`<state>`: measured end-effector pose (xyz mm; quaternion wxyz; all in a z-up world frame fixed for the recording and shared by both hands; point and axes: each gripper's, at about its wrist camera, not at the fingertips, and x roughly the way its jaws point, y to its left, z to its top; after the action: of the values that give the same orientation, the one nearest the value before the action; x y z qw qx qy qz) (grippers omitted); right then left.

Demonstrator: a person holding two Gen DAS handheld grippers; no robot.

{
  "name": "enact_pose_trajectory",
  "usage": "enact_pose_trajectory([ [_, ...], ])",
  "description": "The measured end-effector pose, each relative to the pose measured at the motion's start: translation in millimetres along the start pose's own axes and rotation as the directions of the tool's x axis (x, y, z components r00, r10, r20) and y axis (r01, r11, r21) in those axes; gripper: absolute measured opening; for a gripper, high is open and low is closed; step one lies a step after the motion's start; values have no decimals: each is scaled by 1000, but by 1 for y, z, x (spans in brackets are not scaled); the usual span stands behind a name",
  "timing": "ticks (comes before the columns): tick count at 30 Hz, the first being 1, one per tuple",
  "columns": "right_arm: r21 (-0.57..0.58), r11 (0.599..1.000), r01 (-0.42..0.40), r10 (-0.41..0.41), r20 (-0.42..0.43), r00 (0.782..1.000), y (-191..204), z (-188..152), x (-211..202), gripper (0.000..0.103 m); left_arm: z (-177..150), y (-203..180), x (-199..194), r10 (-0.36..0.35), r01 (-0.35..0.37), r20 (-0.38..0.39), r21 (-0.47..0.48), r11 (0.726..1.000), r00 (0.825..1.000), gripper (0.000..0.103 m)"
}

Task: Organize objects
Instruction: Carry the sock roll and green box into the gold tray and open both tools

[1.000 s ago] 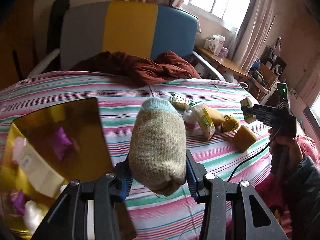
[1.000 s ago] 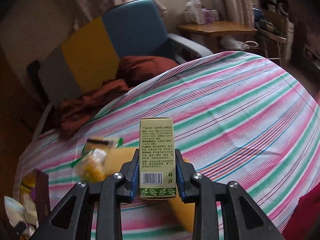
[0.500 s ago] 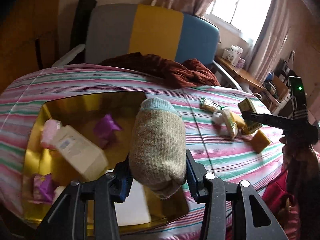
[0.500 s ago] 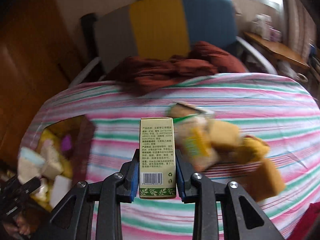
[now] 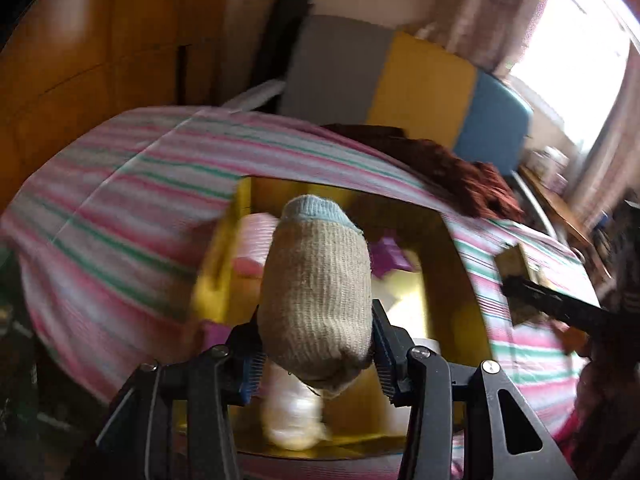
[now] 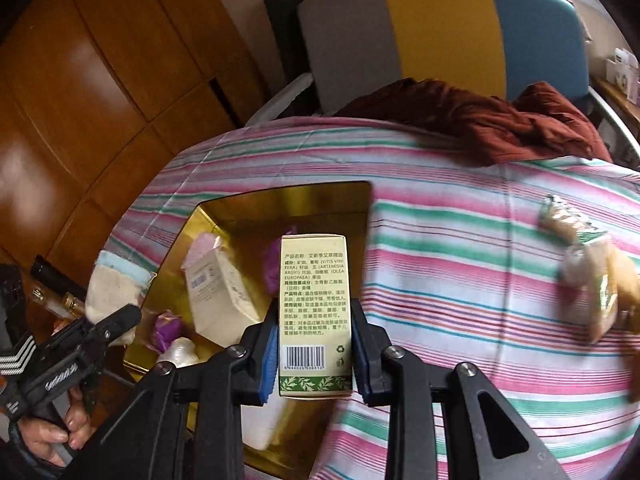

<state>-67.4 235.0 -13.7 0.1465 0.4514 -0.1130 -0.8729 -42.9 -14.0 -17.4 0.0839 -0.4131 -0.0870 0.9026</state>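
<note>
Striped bed [image 6: 460, 280], gold box [image 6: 248, 208] half full; left tool [image 5: 318, 354] pinching sock [image 5: 316, 296], right tool [image 6: 315, 354] pinching carton [image 6: 315, 300], snacks [image 6: 588, 276] left.

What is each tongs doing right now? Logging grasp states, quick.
Left tongs: closed on the rolled sock.
Right tongs: closed on the green printed carton.

You are in a lived-in home room: a striped cloth [image 6: 460, 280] covers the surface, a grey, yellow and blue chair [image 6: 440, 28] stands behind it, wooden wardrobe panels [image 6: 100, 80] line the wall, and curtains [image 5: 472, 12] frame a bright window [image 5: 576, 52].
</note>
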Motion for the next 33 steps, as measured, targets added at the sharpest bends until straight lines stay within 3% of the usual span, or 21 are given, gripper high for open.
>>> enact_pose_trajectory([
  [5,-13,1000,8,-8,-6,1000,14,3,10,30,7,18,14,47,-47,-9,-37,998,999,47],
  [7,-35,999,16,-16,-1,1000,21,7,15,31,9,20,19,65,-65,1,-31,997,998,55],
  [8,-44,999,21,-21,7,1000,25,9,17,38,11,19,22,81,-81,4,-23,996,997,67],
  [9,-47,999,28,-27,12,1000,28,11,17,42,14,18,23,85,-85,5,-23,996,996,70],
  [11,-41,998,48,-48,15,999,31,12,20,47,14,18,23,81,-81,10,-25,996,997,70],
  [18,-9,1000,20,-20,-19,1000,33,-1,22,47,7,12,9,84,-84,31,-12,996,996,70],
  [25,-8,999,46,-47,-17,999,37,-19,16,48,2,-6,-10,90,-94,94,40,995,992,70],
  [33,-27,990,137,-136,42,990,40,-28,2,51,-5,-22,-20,76,-84,110,73,994,991,74],
])
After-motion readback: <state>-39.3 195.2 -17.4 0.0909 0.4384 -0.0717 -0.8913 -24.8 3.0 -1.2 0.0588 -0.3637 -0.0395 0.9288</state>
